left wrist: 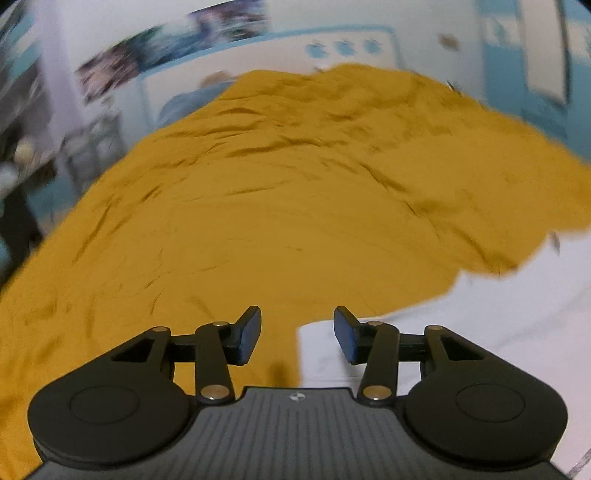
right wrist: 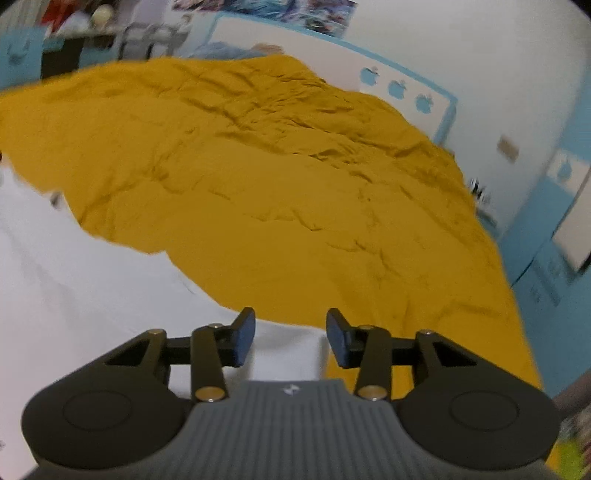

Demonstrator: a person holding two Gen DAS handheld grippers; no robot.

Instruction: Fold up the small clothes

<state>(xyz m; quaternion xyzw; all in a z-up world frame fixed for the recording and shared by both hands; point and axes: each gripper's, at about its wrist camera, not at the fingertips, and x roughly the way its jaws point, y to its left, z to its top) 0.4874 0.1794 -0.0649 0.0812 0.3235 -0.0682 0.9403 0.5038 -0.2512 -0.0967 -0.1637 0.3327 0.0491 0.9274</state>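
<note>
A rumpled mustard-yellow bedspread point(left wrist: 295, 184) covers the bed, with a white headboard point(right wrist: 332, 59) bearing blue apple shapes beyond it and cluttered shelves point(right wrist: 92, 29) off to one side. A white garment point(right wrist: 92, 295) lies spread on the bedspread's near part. The left hand-held gripper point(left wrist: 297, 334) and right hand-held gripper point(right wrist: 291, 338) hover just above the garment's near edge, jaws parted, nothing between them.

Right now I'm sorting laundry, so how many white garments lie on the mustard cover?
1: the white garment lies on the mustard cover, its near corner below both open grippers. In the right view it spreads left. Others may be hidden out of frame.
</note>
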